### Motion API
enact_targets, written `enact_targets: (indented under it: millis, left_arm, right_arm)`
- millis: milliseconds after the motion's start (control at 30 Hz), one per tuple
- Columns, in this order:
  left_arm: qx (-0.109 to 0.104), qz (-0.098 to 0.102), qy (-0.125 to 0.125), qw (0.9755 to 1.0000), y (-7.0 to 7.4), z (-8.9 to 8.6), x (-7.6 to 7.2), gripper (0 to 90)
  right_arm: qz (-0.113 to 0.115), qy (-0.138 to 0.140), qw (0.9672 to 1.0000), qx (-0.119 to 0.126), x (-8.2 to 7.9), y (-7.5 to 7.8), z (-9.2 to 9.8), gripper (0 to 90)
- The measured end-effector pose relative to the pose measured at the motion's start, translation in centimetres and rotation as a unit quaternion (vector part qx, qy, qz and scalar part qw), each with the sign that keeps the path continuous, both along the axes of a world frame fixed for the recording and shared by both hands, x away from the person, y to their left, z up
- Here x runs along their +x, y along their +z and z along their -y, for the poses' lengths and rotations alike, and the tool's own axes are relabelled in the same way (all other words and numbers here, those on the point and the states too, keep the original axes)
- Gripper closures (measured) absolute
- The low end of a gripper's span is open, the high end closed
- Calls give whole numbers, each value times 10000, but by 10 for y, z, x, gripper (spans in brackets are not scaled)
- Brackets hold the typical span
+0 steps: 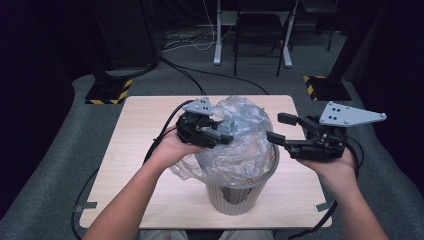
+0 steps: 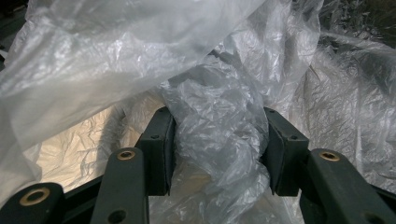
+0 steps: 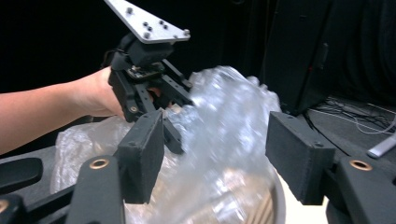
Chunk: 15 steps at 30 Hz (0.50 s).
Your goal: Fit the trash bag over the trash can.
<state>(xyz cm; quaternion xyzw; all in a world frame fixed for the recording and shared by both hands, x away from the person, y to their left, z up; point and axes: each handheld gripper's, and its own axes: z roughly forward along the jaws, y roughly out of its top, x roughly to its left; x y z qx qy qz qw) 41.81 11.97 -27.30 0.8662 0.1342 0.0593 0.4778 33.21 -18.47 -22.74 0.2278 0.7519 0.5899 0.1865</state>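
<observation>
Clear plastic film was what your left gripper (image 2: 219,149) had between its pads: a crumpled fold of the bag (image 1: 235,135) bunched in the gap, the jaws half-closed around it, though whether they truly pinched it I could not tell. That gripper sat nearest the work, buried in the bag's left side above the ribbed bin (image 1: 240,197). Your right gripper (image 1: 285,129) hung just off the bag's right flank, jaws spread, nothing between them. From it, the bag lay straight ahead and slightly below, billowing up out of the bin's mouth, and beyond the film stood your left hand (image 3: 100,93). Judging from this, the free right gripper needed to travel forward to catch the far rim.
</observation>
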Motion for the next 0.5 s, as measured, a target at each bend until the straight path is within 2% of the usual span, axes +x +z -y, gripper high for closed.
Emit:
enact_targets:
  millis: [67,133,167,267,300,433,500]
  left_arm:
    - [3,1,-51,10000,-1,2,-2,497]
    - [41,49,-136,9999,-1,4,-4,475]
    - [60,63,-148,9999,-1,4,-5,463]
    - [105,107,-189,9997,-2,4,-7,410]
    - [110,130,-183,9997,-2,3,-8,398]
    - [-47,140,-196,9997,2,-6,-11,381]
    - [-134,157,-198,9996,4,-11,-13,382]
  right_arm:
    - [9,5,10000,-53,1,0,-4,423]
    - [44,-49,9998,-166,3,-3,-8,516]
    - [108,-82,9996,-230,4,-4,-9,580]
    - [109,-181,9989,-426,7,-9,-11,796]
    - [112,-321,9980,-531,8,-11,-12,860]
    - [75,-657,9946,-803,13,-17,-11,893]
    - [28,-720,9940,-818,16,-21,-9,895]
